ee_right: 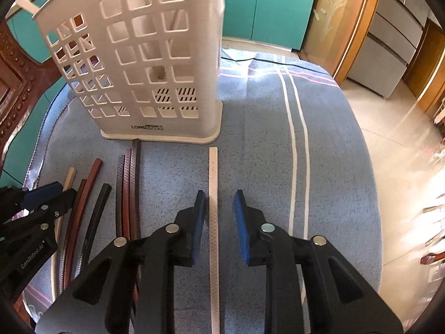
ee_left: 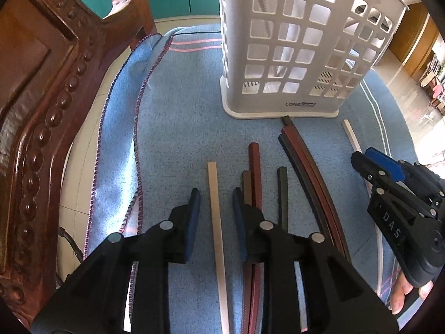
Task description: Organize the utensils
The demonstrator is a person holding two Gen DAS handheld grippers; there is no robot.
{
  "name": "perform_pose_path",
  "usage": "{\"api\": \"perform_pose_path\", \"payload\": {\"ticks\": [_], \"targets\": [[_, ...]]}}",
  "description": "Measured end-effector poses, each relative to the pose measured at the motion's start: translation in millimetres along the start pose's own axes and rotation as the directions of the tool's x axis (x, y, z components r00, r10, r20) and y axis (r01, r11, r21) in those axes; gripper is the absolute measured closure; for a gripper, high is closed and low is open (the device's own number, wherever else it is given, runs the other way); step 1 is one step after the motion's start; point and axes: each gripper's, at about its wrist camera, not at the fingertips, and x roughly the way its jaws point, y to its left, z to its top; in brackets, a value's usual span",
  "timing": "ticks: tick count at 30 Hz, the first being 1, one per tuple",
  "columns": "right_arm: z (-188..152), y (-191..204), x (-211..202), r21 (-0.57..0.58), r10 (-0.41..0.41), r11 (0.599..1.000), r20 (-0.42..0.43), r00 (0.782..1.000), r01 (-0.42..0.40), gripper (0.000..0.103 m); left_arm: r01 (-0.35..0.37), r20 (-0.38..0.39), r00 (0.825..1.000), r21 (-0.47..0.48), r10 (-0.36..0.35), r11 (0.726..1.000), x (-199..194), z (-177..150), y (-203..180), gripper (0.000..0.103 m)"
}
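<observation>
Several chopsticks lie on a blue towel (ee_left: 172,128) in front of a white perforated utensil holder (ee_left: 289,50). My left gripper (ee_left: 217,197) is open, its jaws on either side of a pale chopstick (ee_left: 217,222). Red, brown and black chopsticks (ee_left: 306,164) lie to its right. My right gripper (ee_right: 219,200) is open and straddles a white chopstick (ee_right: 213,183); the holder (ee_right: 144,61) stands ahead to its left. The dark chopsticks (ee_right: 128,183) lie left of it. The right gripper also shows in the left wrist view (ee_left: 370,161), the left gripper in the right wrist view (ee_right: 52,192).
A carved wooden chair back (ee_left: 44,111) stands close on the left. The towel's right edge (ee_right: 370,167) drops to a tiled floor (ee_right: 389,128). Teal cabinets (ee_right: 267,5) stand behind.
</observation>
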Motion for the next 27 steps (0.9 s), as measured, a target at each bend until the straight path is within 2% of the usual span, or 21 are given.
{"api": "perform_pose_path", "payload": {"ticks": [3, 5, 8, 12, 16, 19, 21, 23, 27], "targets": [[-1, 0, -2, 0.0, 0.007, 1.0, -0.001, 1.0, -0.007, 0.079, -0.001, 0.001, 1.0, -0.001, 0.001, 1.0, 2, 2, -6, 0.077], [-1, -1, -4, 0.014, 0.023, 1.0, 0.001, 1.0, -0.023, 0.096, -0.001, 0.004, 1.0, -0.002, 0.001, 1.0, 1, 4, -7, 0.079], [0, -9, -4, 0.051, 0.052, 0.997, 0.005, 0.999, -0.052, 0.097, 0.002, 0.017, 1.0, 0.004, -0.002, 1.0, -3, 1, 1, 0.095], [2, -18, -16, 0.085, 0.083, 0.993, 0.042, 0.996, -0.086, 0.097, 0.003, 0.038, 0.999, -0.019, -0.002, 1.0, -8, 0, 4, 0.095], [3, -29, -51, 0.099, 0.133, 0.984, 0.133, 0.982, -0.146, 0.097, 0.035, 0.101, 0.994, -0.039, -0.031, 0.999, -28, 4, 17, 0.096], [3, -42, -87, 0.097, 0.189, 0.972, 0.222, 0.957, -0.214, 0.097, 0.078, 0.178, 0.982, -0.035, -0.07, 0.996, -59, 5, 19, 0.096], [4, -48, -106, 0.085, 0.216, 0.965, 0.277, 0.936, -0.248, 0.097, 0.104, 0.231, 0.968, -0.027, -0.095, 0.994, -81, 5, 21, 0.096], [2, -55, -124, 0.076, 0.233, 0.959, 0.329, 0.915, -0.271, 0.097, 0.124, 0.297, 0.948, -0.017, -0.113, 0.992, -104, 3, 25, 0.096], [3, -62, -118, 0.113, 0.215, 0.959, 0.299, 0.93, -0.259, 0.097, 0.147, 0.363, 0.923, -0.019, -0.13, 0.989, -127, -1, 29, 0.096]]}}
